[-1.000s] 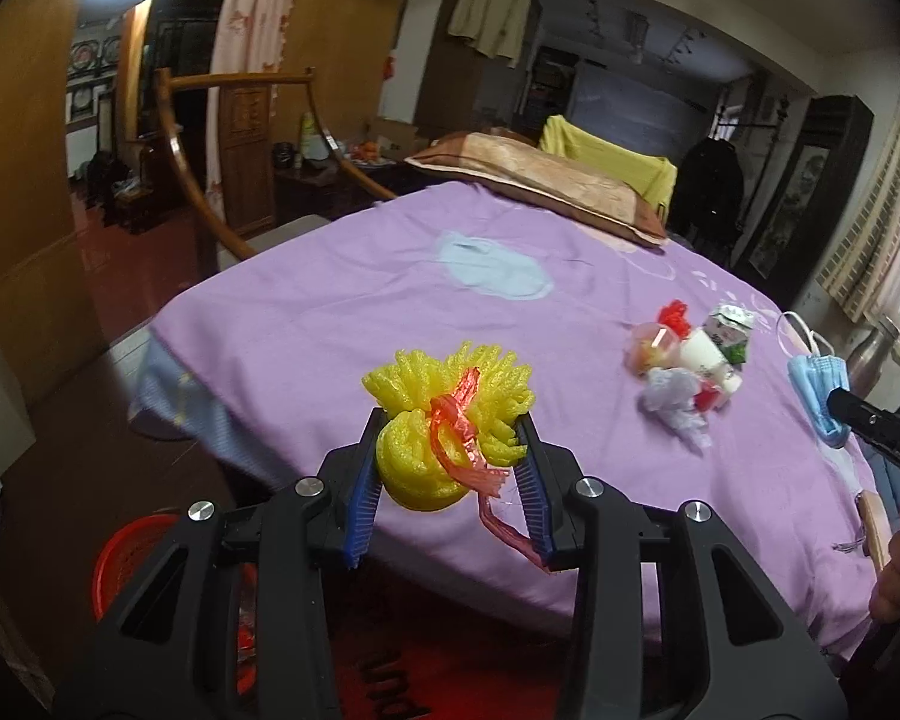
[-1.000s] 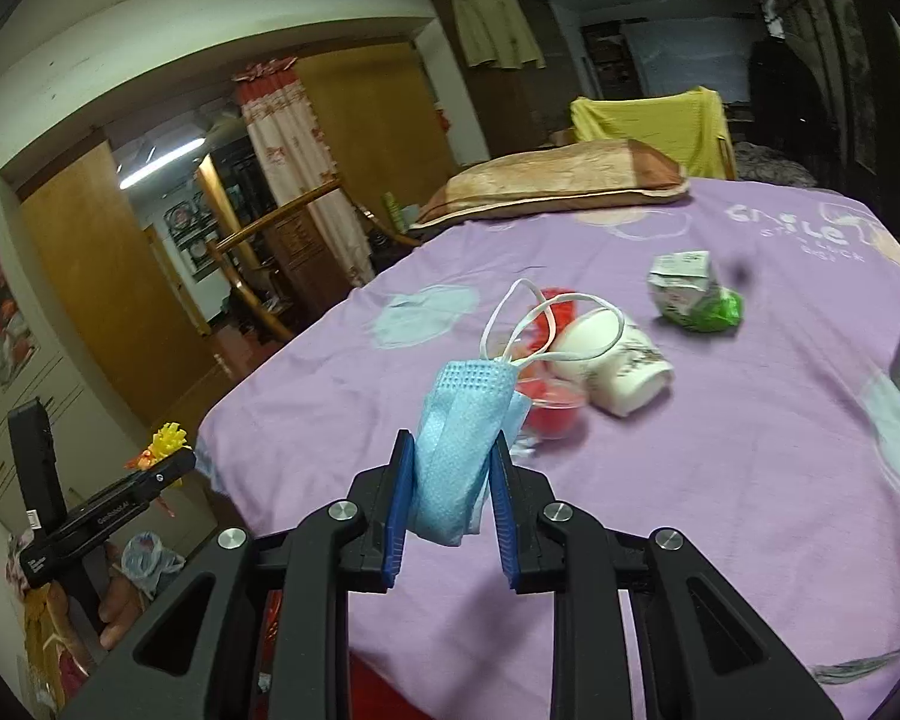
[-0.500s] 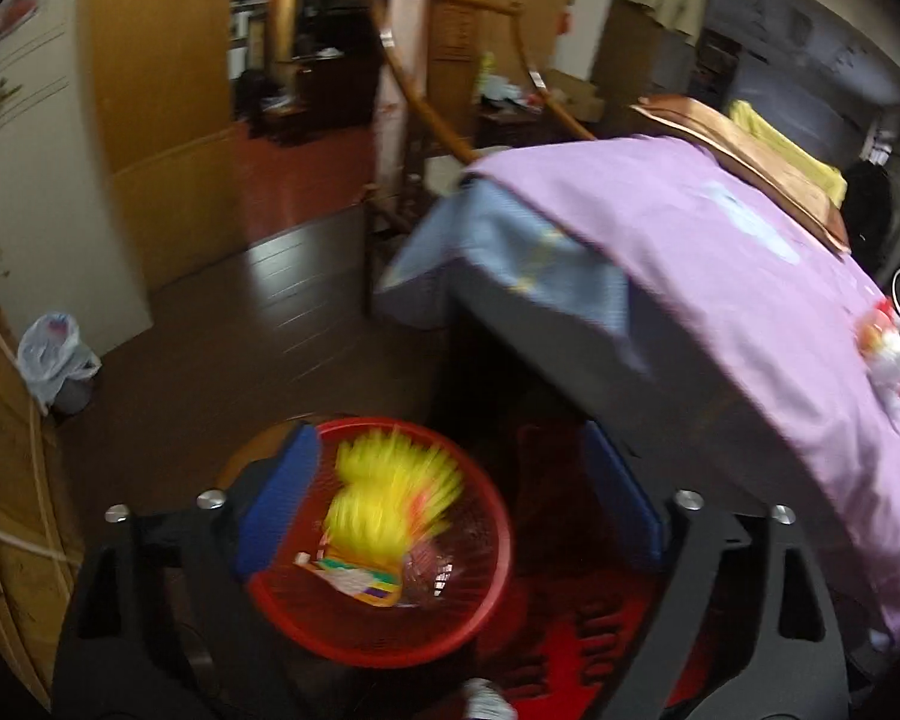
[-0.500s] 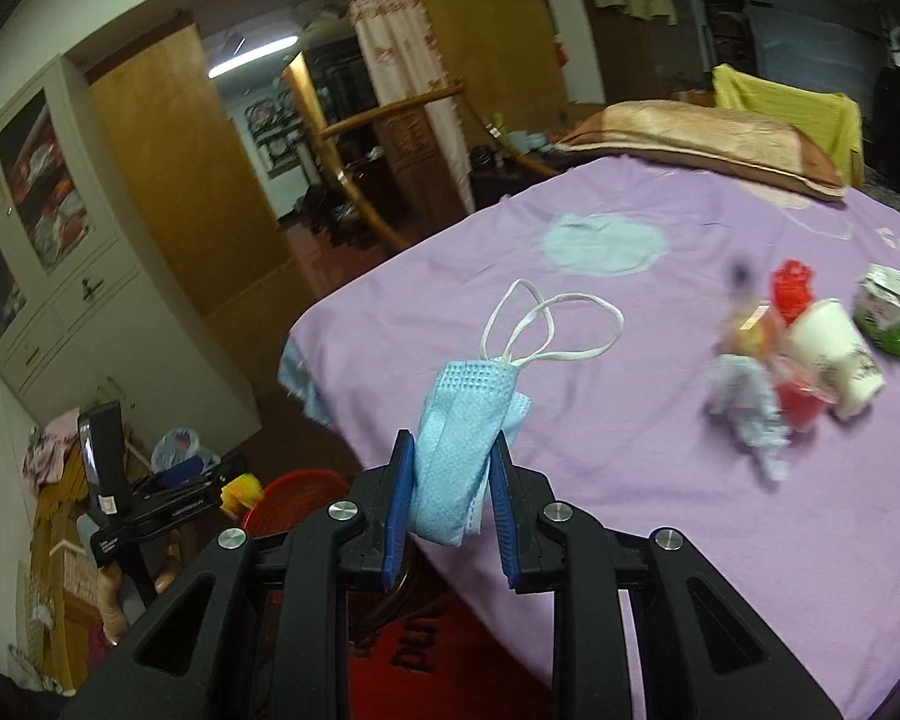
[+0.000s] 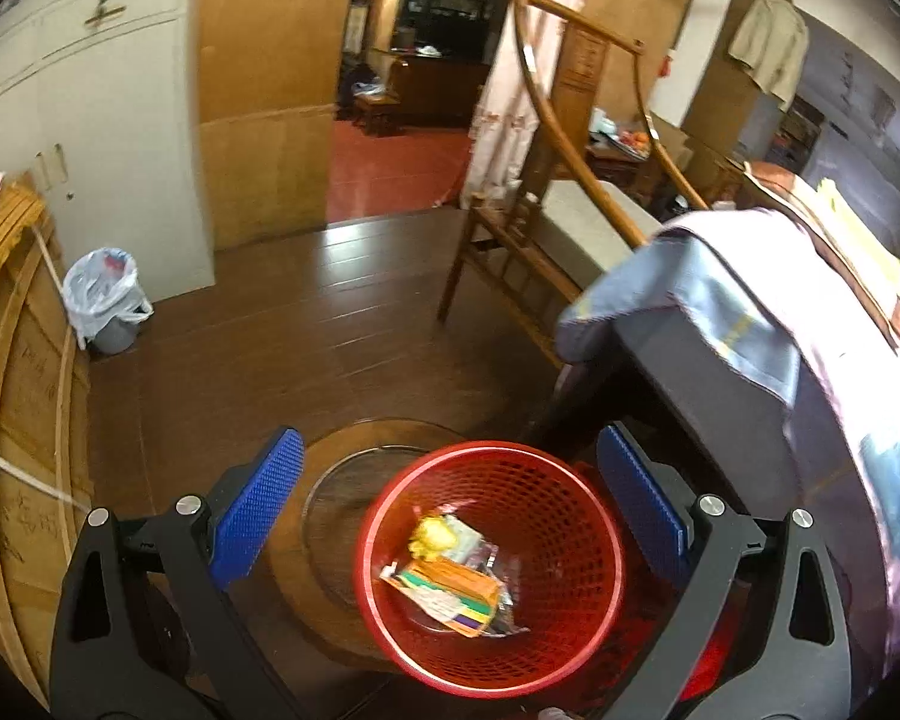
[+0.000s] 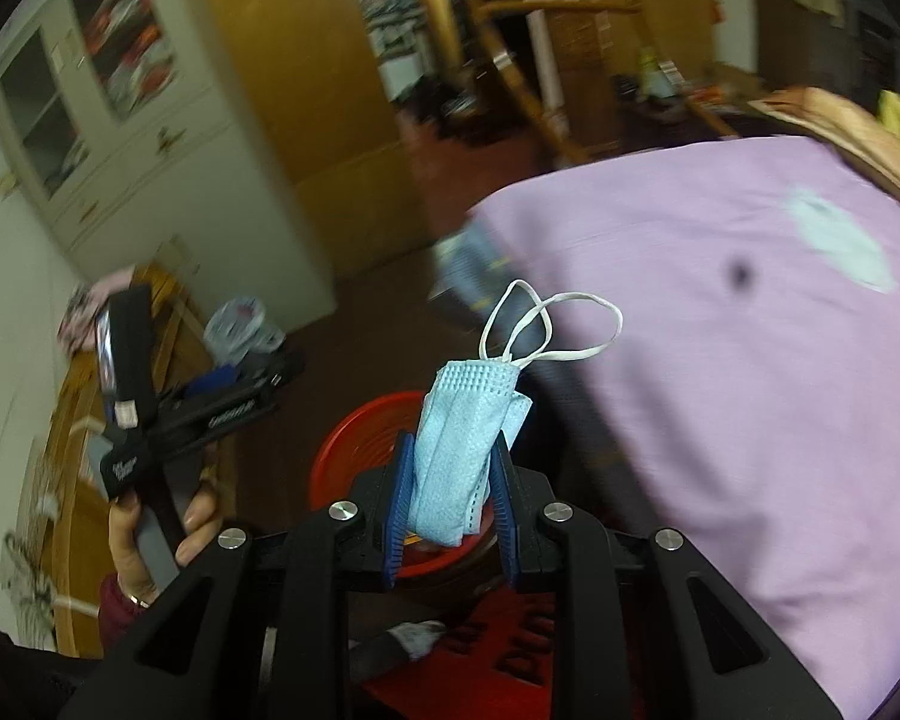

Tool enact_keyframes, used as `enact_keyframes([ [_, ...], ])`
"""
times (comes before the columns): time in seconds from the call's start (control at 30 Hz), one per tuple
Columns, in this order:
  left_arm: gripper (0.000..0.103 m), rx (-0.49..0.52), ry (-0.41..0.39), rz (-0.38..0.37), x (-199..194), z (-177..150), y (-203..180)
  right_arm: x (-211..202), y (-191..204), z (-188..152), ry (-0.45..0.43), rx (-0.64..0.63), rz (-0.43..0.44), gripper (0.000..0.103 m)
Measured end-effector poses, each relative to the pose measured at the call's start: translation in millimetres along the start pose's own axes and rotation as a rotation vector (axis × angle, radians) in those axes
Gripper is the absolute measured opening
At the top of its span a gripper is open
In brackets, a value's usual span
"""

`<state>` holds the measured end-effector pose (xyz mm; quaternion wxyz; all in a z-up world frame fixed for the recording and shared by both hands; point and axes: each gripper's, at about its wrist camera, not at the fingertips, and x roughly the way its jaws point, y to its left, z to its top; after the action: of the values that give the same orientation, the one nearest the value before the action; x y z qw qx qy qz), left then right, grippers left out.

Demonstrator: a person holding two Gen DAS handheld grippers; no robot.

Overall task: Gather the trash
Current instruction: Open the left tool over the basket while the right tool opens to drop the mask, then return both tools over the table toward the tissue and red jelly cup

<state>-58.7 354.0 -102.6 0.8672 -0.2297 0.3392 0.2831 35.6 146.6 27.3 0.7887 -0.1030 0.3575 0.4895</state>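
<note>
In the left wrist view the left gripper stands wide apart and empty above the red basket at lower centre, yellow foam lying inside, while in the right wrist view the right gripper at lower centre is clamped on a blue face mask before the basket's rim.

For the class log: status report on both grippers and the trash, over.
Left gripper open over red basket; yellow foam inside. Right gripper shut on blue mask, above basket. Nothing in the way.
</note>
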Motion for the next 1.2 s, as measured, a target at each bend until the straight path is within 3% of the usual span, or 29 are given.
enact_keyframes([
  [0.1, 0.095, -0.013, 0.0, 0.022, 3, 1, 13, 27, 24, 5, 0.051, -0.062, 0.037, 0.03],
  [0.17, 0.095, -0.015, 0.0, 0.04, 3, 1, 18, 42, 36, 8, 0.078, -0.095, 0.042, 0.041],
  [0.33, 0.095, -0.03, -0.003, 0.04, 3, 2, 27, 49, 47, 10, 0.083, -0.117, 0.026, 0.042],
  [0.53, 0.095, -0.037, 0.005, 0.031, 2, 2, 24, 37, 30, 7, 0.059, -0.091, 0.0, 0.043],
  [0.83, 0.095, 0.035, -0.014, -0.001, -16, 1, -12, 0, 2, 3, -0.031, -0.043, -0.022, 0.049],
  [1.2, 0.096, 0.191, -0.033, -0.068, -54, -8, -93, -68, -43, -23, -0.17, 0.041, -0.039, 0.054],
])
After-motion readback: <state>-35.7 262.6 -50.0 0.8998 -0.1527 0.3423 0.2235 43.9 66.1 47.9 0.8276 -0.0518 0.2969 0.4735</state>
